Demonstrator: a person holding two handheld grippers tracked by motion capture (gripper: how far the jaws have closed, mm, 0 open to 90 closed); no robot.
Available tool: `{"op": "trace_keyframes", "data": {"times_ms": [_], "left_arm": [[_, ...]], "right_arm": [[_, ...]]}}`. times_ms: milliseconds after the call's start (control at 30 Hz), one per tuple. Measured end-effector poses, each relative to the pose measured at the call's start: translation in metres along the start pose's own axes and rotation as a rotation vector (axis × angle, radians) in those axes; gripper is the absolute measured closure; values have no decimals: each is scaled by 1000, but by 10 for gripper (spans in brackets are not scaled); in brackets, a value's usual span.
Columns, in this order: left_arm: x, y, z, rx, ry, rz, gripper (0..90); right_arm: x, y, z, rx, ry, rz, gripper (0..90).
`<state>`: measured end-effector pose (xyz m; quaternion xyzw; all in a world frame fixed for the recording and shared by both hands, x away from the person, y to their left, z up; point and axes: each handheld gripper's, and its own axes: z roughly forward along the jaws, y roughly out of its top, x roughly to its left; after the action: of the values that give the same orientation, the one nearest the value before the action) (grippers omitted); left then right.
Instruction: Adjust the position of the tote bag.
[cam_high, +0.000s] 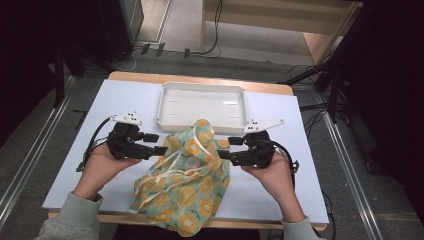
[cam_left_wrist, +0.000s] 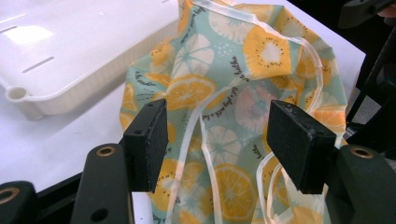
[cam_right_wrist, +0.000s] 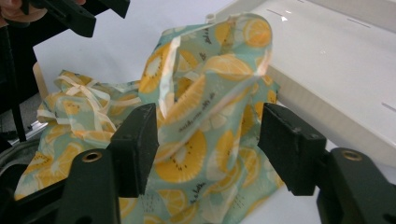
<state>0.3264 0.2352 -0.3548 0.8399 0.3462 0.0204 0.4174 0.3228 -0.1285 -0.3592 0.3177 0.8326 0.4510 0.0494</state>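
A crumpled cloth (cam_high: 185, 175) printed with orange slices on pale green, edged with cream ribbon, lies heaped at the table's front middle, one corner hanging over the front edge. My left gripper (cam_high: 162, 144) stands open against its left side; the left gripper view shows the cloth (cam_left_wrist: 224, 93) past its spread jaws. My right gripper (cam_high: 225, 148) is open at the cloth's right side, and the cloth (cam_right_wrist: 205, 107) rises in a peak between and beyond its jaws. Neither holds the fabric.
A white plastic tray (cam_high: 201, 104) sits empty just behind the cloth, also seen as the tray (cam_left_wrist: 56, 56) and the tray (cam_right_wrist: 336, 65). A white sheet (cam_high: 125, 100) covers the wooden table. Cables and dark stands lie on the floor around.
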Motion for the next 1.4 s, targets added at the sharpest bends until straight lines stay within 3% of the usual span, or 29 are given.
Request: {"op": "trace_keyframes", "data": {"times_ms": [300,433,733,800,900,1033,1133,1400], "left_arm": [[8,-1,-4,-10,13,-13,391],[12,-2,-5,-15,25,-19,390],[17,-4,-9,-33,40,-36,395],[19,-4,-10,-37,42,-39,396],[21,-5,-10,-38,45,-40,397],[23,-6,-12,-40,55,-49,398],[24,-7,-12,-47,54,-51,399],[25,-8,-12,-49,58,-49,400]], "right_arm": [[9,11,19,5,25,-13,300],[12,12,28,18,27,-18,216],[14,11,56,65,-15,3,178],[15,10,63,73,-24,-10,219],[16,9,67,92,-29,-22,357],[14,4,67,102,-9,-24,621],[13,2,61,83,-6,-35,769],[9,2,36,45,3,-26,865]]}}
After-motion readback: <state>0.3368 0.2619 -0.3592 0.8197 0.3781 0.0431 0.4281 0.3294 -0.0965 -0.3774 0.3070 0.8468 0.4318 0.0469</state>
